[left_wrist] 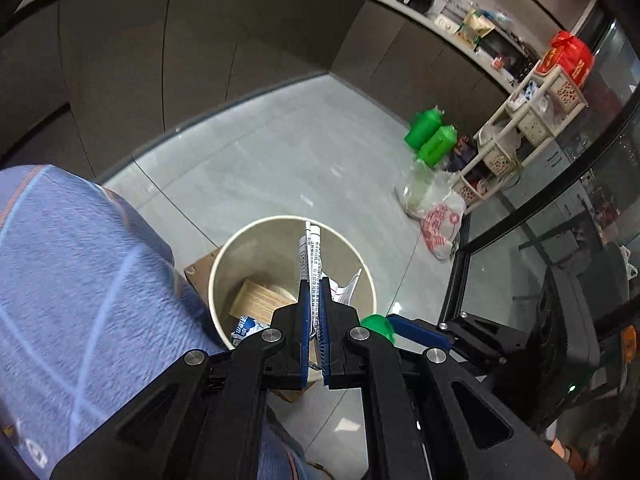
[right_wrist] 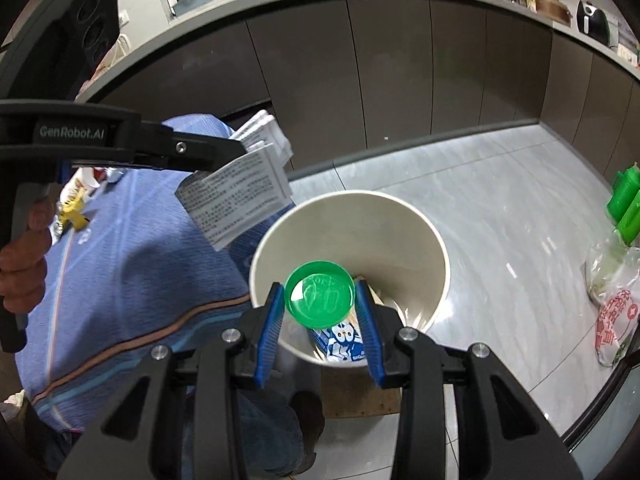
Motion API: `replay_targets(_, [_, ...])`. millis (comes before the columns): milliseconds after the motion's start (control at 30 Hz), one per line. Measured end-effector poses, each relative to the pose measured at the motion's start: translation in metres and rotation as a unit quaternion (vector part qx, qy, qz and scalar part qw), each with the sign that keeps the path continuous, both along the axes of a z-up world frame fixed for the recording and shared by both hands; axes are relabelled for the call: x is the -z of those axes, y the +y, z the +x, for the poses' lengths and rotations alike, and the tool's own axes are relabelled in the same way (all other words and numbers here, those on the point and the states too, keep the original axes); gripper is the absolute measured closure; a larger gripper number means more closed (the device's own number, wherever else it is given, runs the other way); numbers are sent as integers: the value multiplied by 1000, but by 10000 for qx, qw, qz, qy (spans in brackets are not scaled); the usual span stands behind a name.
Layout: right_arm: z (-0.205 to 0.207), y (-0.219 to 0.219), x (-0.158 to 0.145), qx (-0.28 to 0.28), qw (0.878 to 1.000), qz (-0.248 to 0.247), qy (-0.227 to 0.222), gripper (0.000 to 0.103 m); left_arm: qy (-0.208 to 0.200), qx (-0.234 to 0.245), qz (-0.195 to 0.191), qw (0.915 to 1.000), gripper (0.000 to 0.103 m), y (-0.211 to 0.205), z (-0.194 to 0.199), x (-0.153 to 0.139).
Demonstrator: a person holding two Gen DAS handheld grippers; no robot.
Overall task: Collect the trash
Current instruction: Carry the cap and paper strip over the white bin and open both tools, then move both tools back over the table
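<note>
**Trash held over the bin by both grippers**

Trash here is two items, each held above the bin. Left wrist view: the left gripper [left_wrist: 316, 304] is clenched on a folded leaflet [left_wrist: 310, 252], whose long axis runs straight on from the fingers and points down into the bin [left_wrist: 224, 280]. The leaflet's far end lies over the bin's mouth, so letting go should drop it inside, in my judgement. In the bin lie a wooden block [left_wrist: 260, 300] and a blue carton [left_wrist: 246, 326]. A blue-clothed leg [left_wrist: 80, 280] of the person stands just beside the bin's left rim. Green bottles [left_wrist: 432, 136] and a plastic bag [left_wrist: 440, 220] sit well apart on the floor.

Right wrist view: the right gripper [right_wrist: 320, 304] grasps a green lid [right_wrist: 319, 294] by its rim, the lid's face tilted toward the camera, directly over the bin [right_wrist: 400, 232]. The carton [right_wrist: 340, 340] shows below it. The left gripper [right_wrist: 224, 156] comes in from the left with the leaflet [right_wrist: 240, 196] near the bin's left rim, higher than the lid. Nothing stands between either item and the opening. The lid looks the more centred over the bin.
</note>
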State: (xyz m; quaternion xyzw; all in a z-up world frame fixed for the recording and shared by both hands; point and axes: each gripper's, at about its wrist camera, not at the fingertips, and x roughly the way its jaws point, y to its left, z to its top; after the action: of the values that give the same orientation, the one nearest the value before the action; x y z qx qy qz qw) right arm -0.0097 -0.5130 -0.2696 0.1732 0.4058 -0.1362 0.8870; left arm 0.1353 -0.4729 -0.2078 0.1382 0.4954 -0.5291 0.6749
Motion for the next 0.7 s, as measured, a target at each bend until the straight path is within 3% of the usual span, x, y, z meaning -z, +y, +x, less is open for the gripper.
replay_targets(233, [19,-18,30,-48,9997,110,198,65,-43,13,320,9995,96,-24,5,27])
replay_targets(267, [21,-18,32,-63,9997,93,224,62,-85,1,369,9993,91,-27,6,31])
replay_targets(300, [21,-20,35,-111,9996,95,245,55,-116,-8,384,9992,74,-30,7,35])
replay_targets(333, [24,-19,38,-175,9995,96,263,31,-168,-70,385,9991,61,-30,8,36])
replay_targets(367, [24,-19,40,-187,9995,50,251,17,-241,-175,383,9988,36,-30,10,36])
replay_targets(400, [22,-19,40,-193,9996,-25,227,16,-323,-299,345,9984,25,-30,11,36])
replay_targets(467, [19,-17,41,-234,9994,-143,231,6,-285,-370,187,9987,21,-29,12,32])
replay_targets(500, [17,-16,42,-228,9993,-171,229,3,-218,-386,172,9989,14,-31,13,32])
replay_targets(567, [14,-15,43,-222,9994,-150,207,3,-245,-527,101,9983,9,-29,13,28])
replay_targets(700, [11,-11,42,-169,9996,-142,190,3,-354,-590,108,9976,9,-27,12,23])
